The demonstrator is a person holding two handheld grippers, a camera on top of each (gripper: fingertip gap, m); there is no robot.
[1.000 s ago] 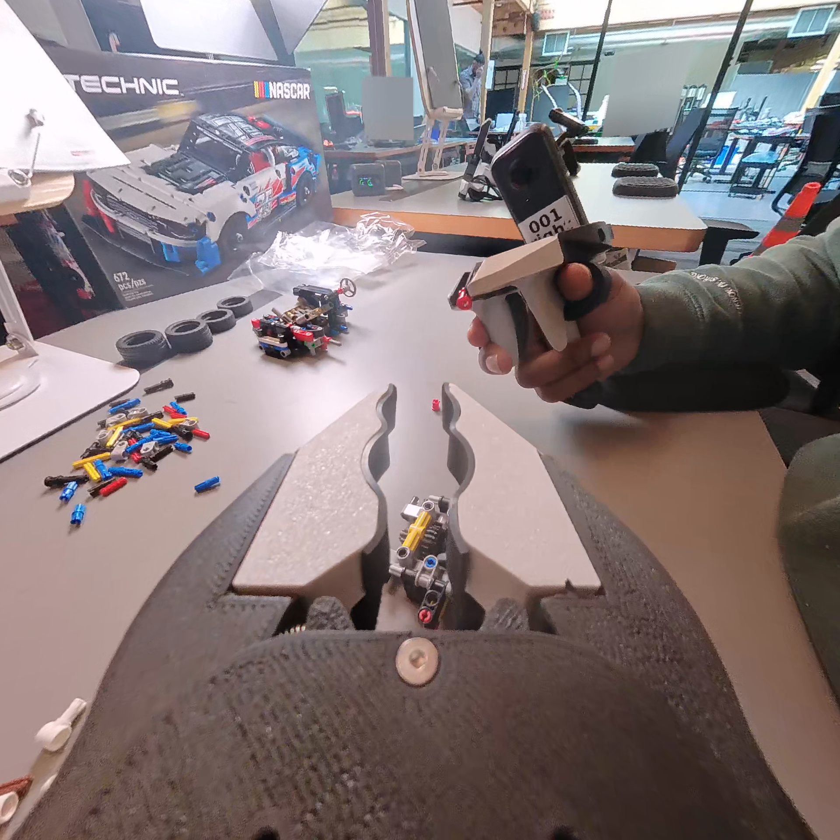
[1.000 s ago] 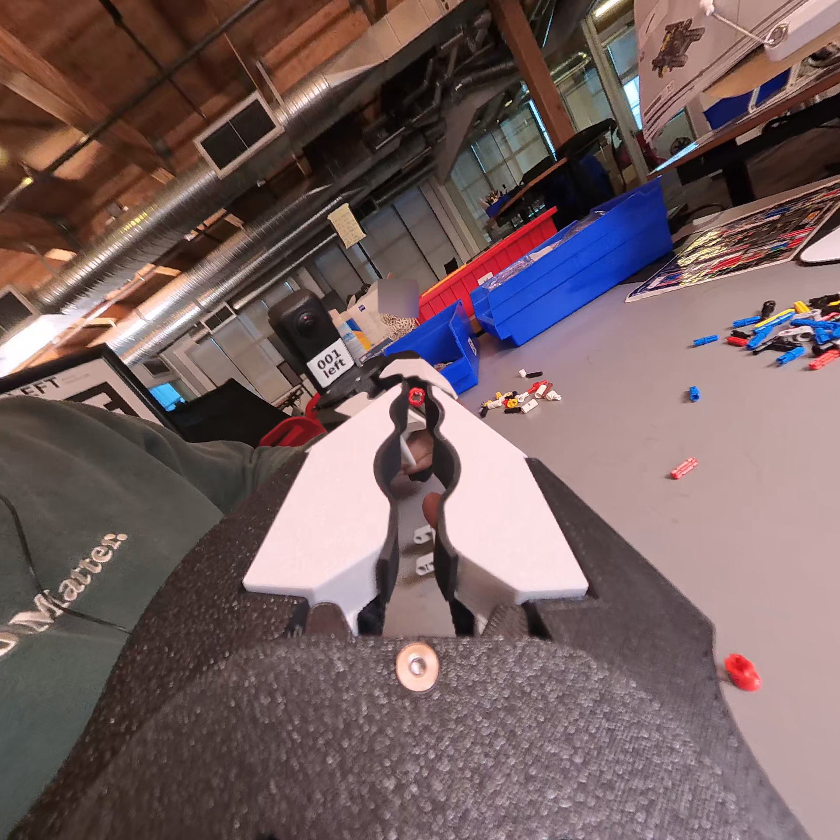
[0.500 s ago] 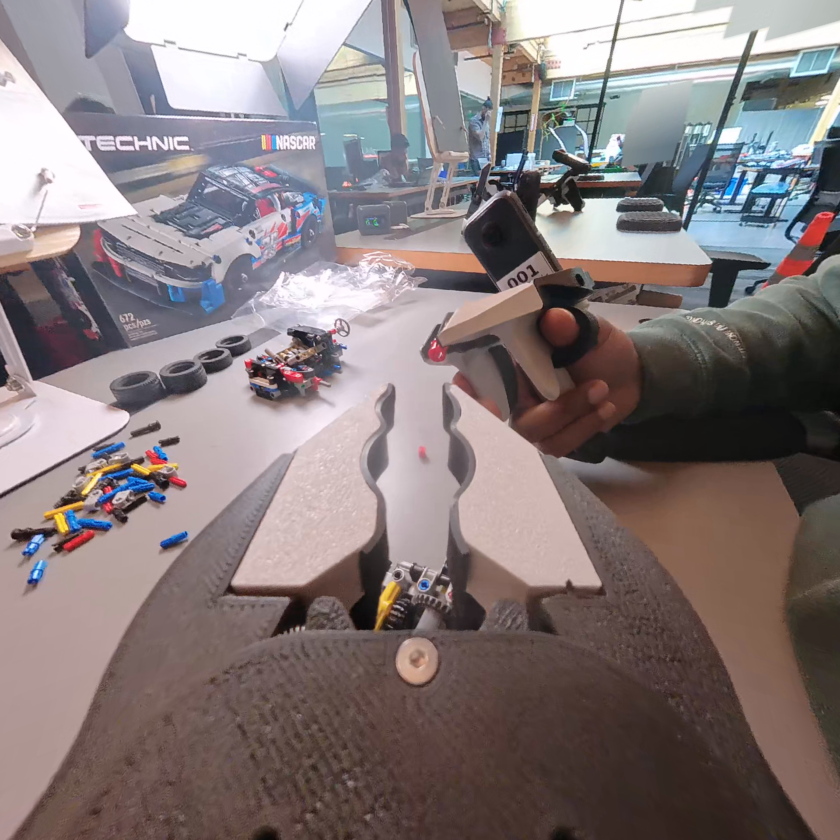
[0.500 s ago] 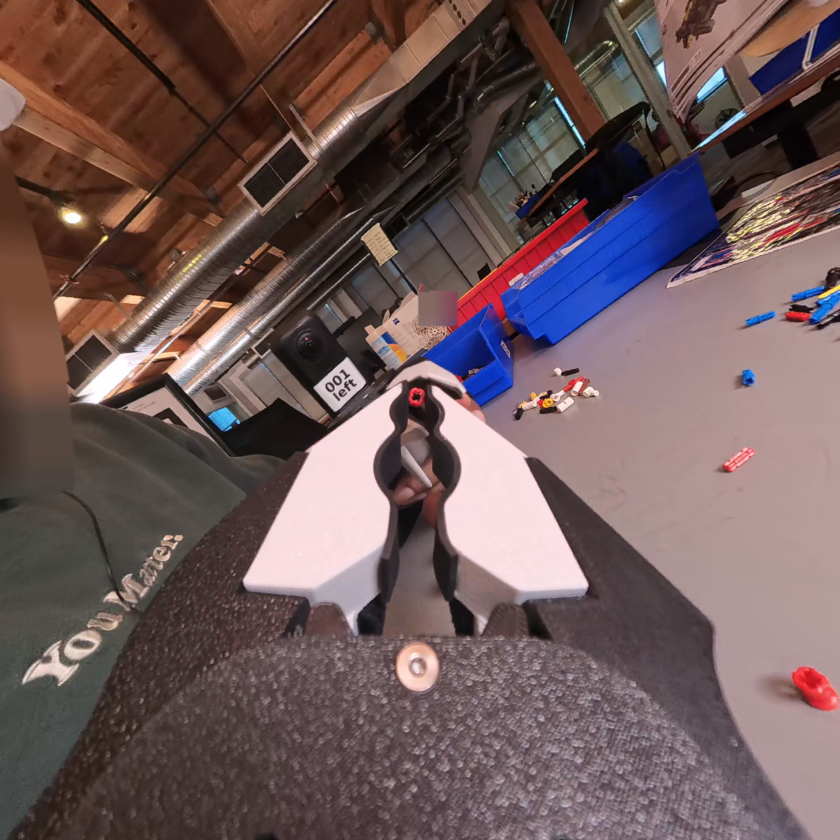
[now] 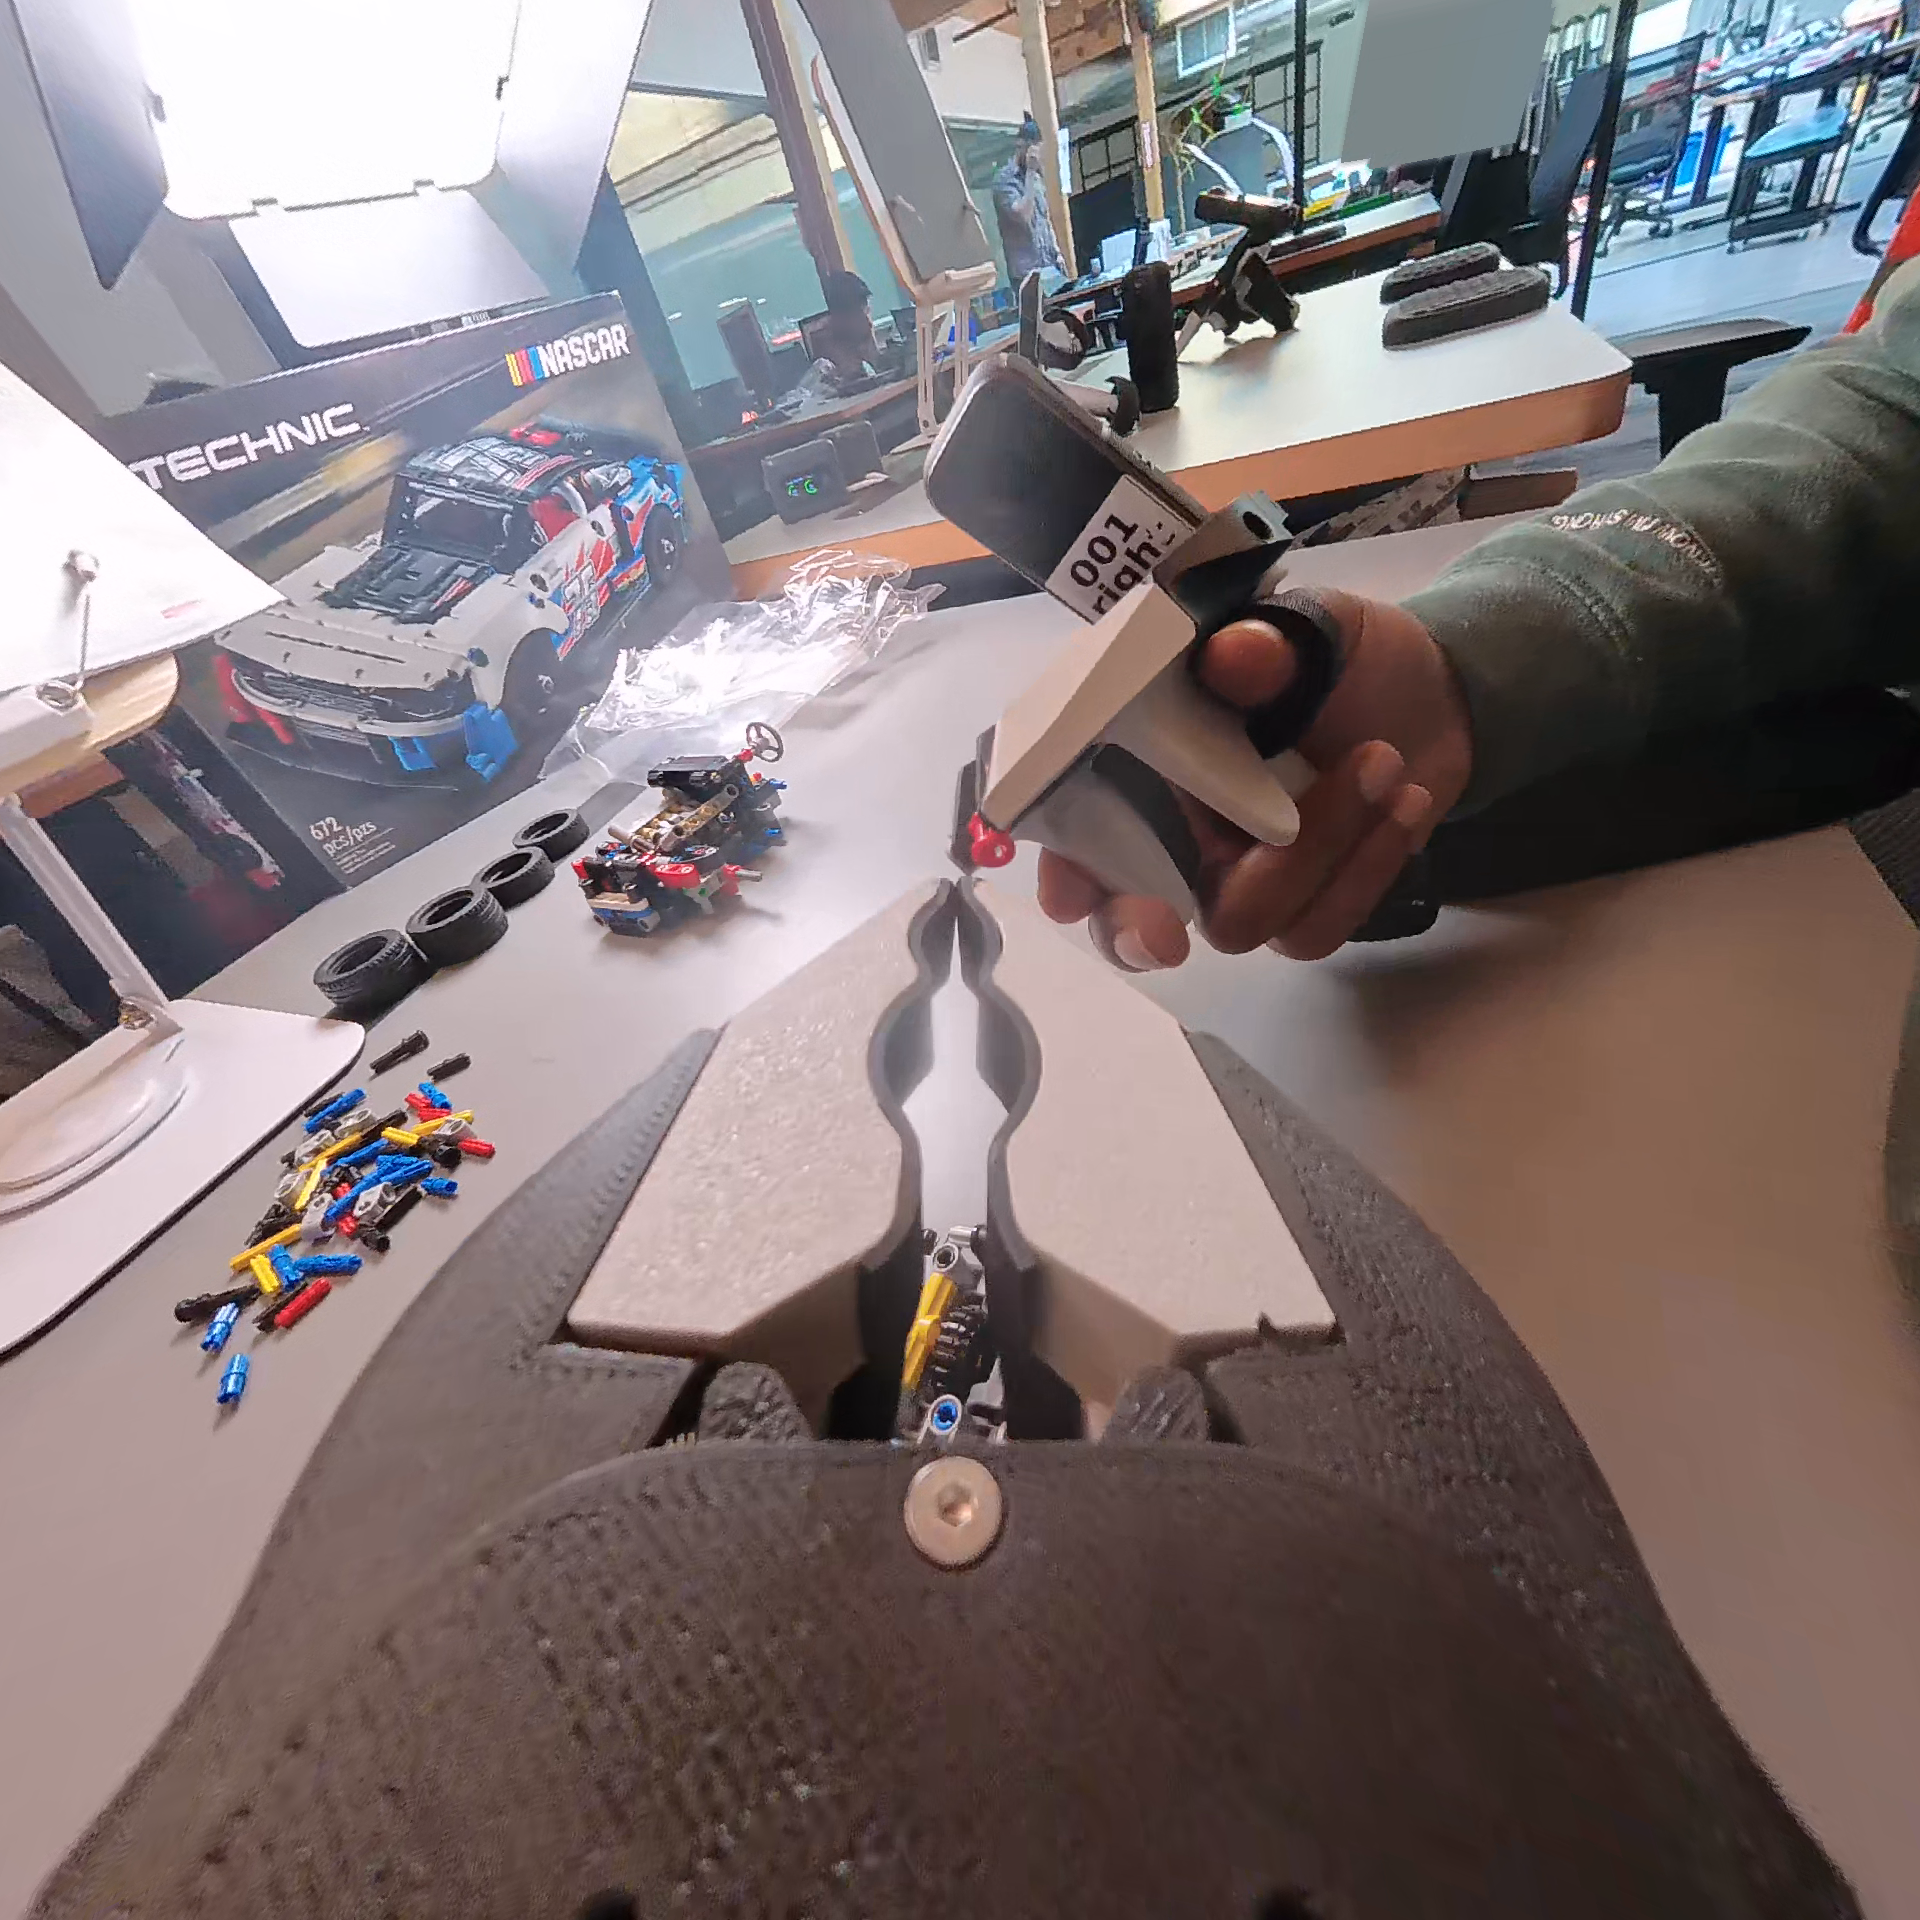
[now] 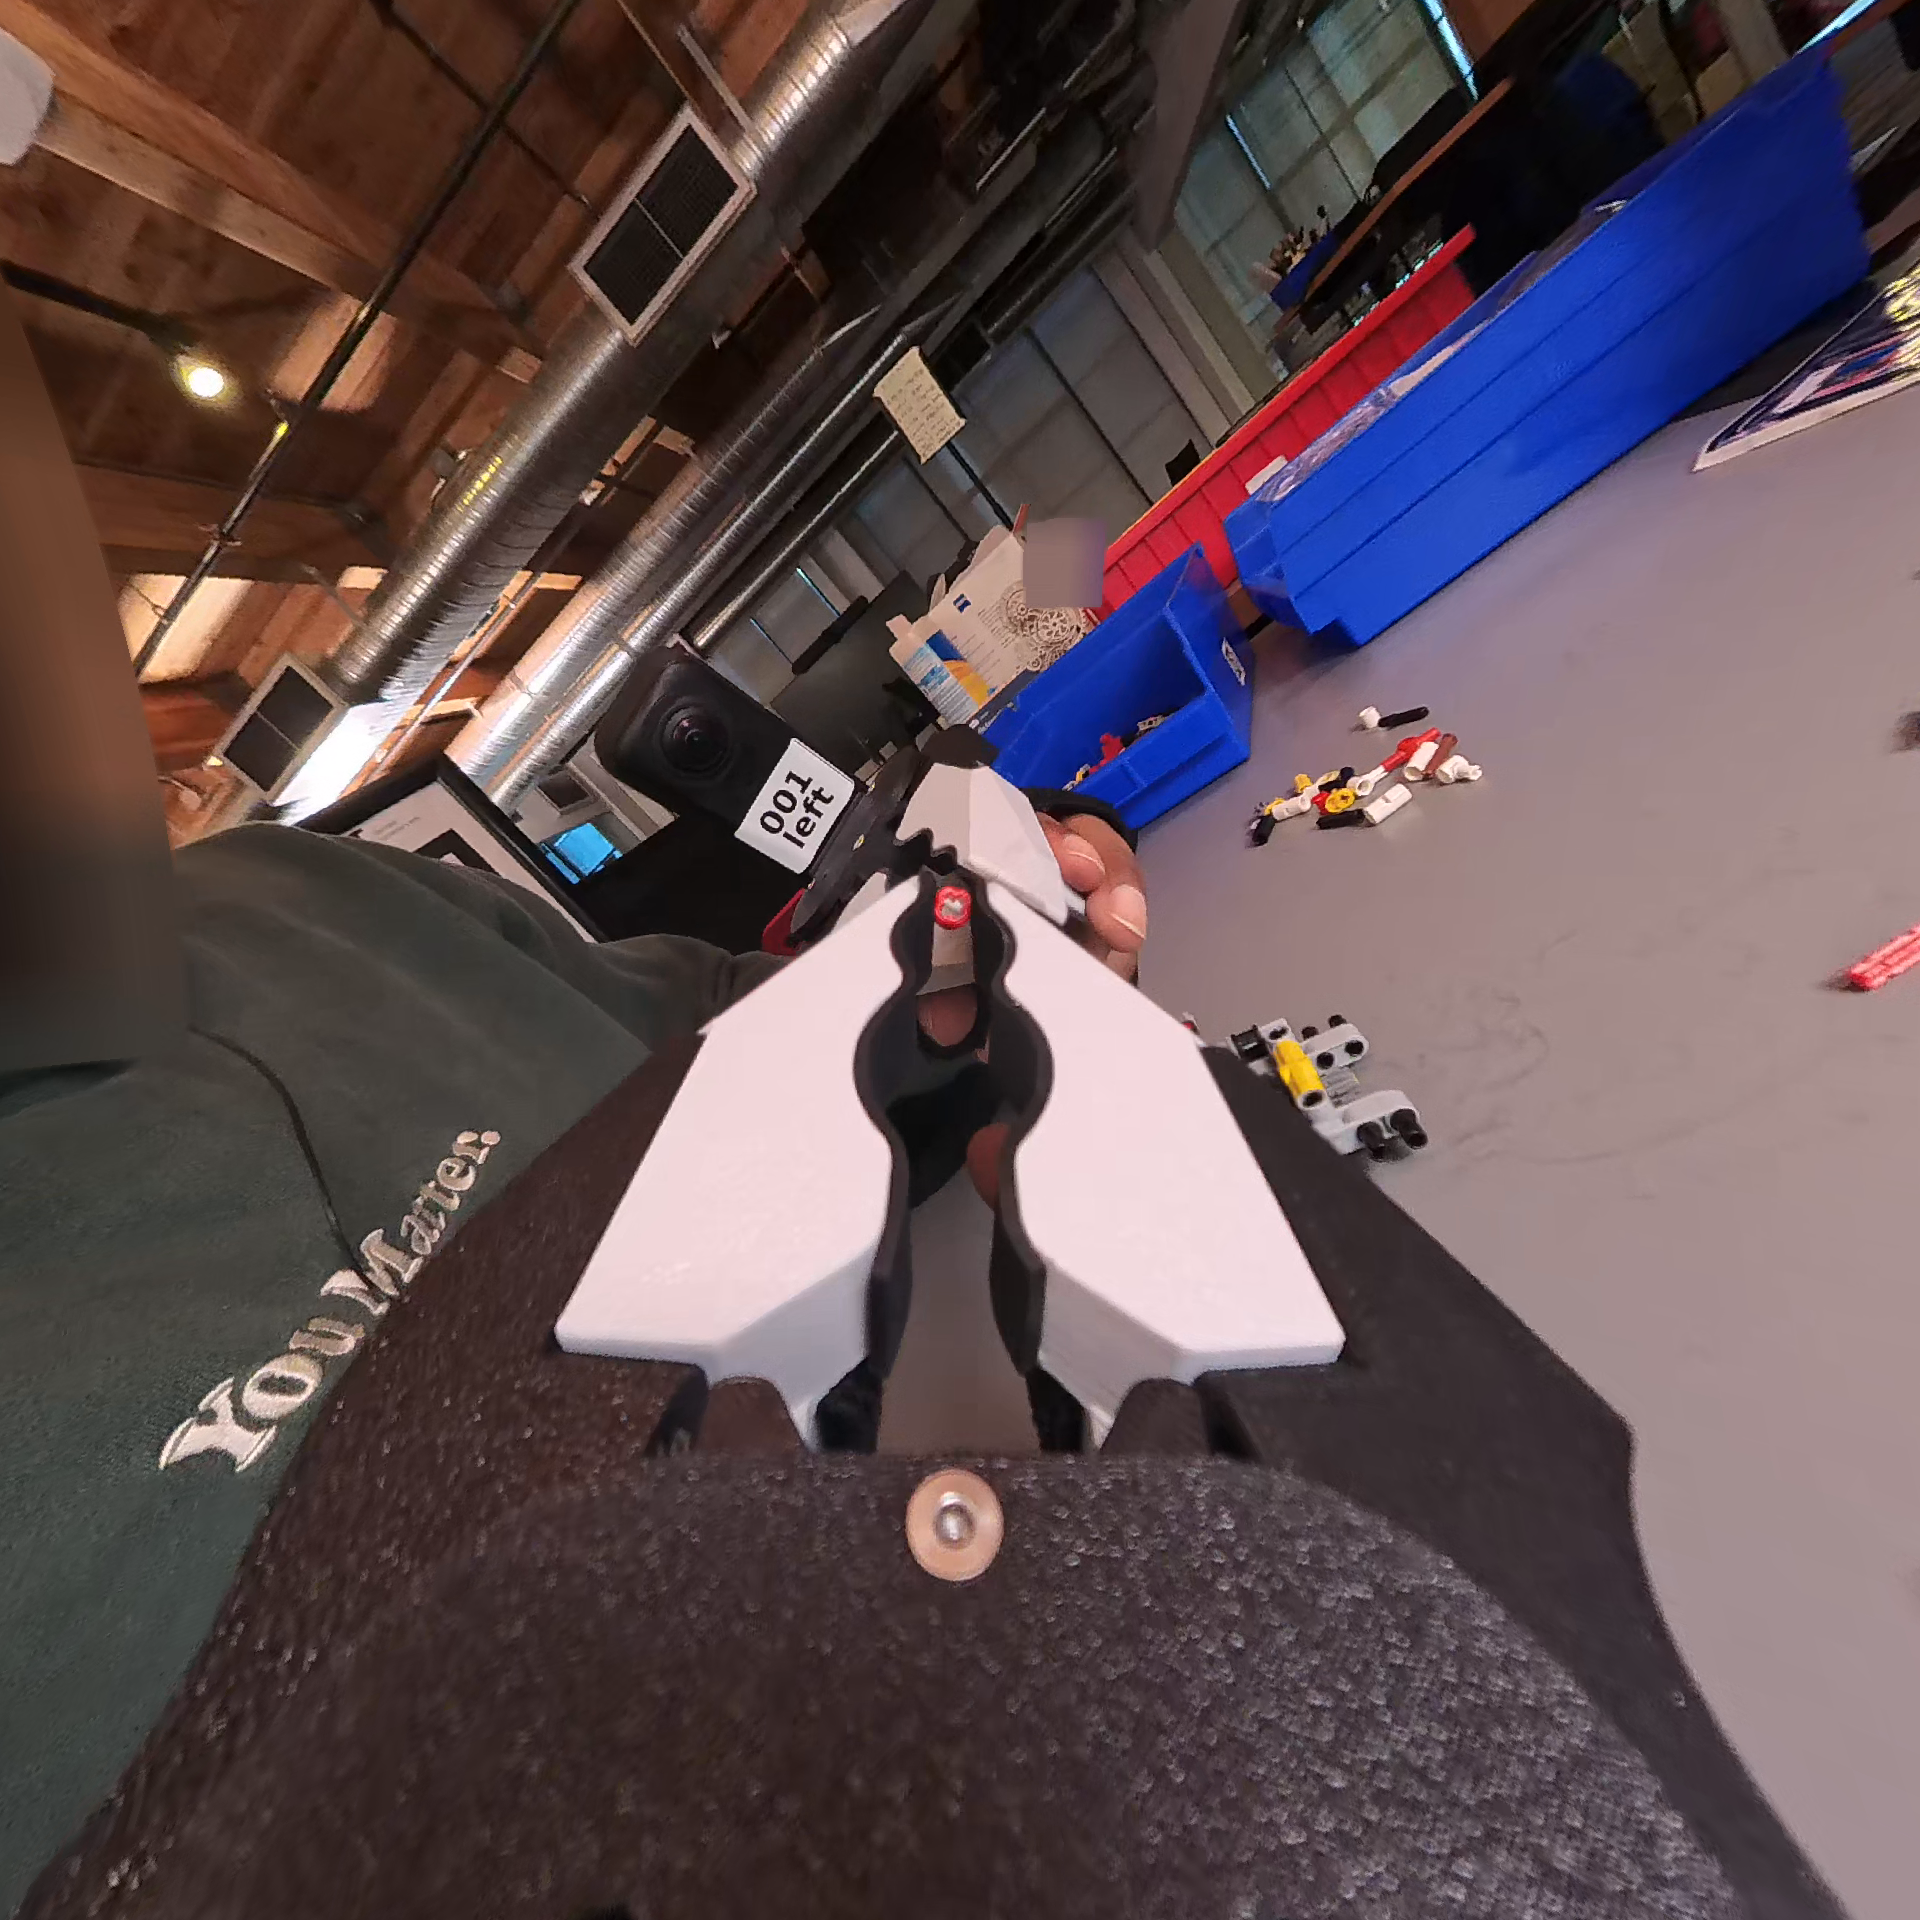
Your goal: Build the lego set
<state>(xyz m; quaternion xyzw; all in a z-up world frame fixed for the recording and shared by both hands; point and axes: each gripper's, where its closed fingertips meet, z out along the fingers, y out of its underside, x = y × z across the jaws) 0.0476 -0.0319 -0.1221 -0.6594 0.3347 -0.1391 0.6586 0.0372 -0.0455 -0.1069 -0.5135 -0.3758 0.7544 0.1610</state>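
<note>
- Left wrist view: left gripper (image 5: 957,896) is clenched, tips nearly touching and empty. The small subassembly (image 5: 948,1322) lies on the table below the finger roots, mostly hidden. Chassis (image 5: 686,837) at 11 o'clock.
- Right wrist view: right gripper (image 6: 948,906) pinches a red pin (image 6: 949,907) at its tips (light, slick, easily dropped). Subassembly sits at 3 o'clock; grasp it by the grey beams, since its joints look fragile.

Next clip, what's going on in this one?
A person is building a Lego car with two handheld grippers. The right gripper is shut on a small red piece, held in the air just beyond the left gripper, whose tips are nearly closed and empty. A small grey and yellow sub-assembly lies on the table under the left gripper. The partly built chassis, four tyres and loose pins wait farther off.
</note>
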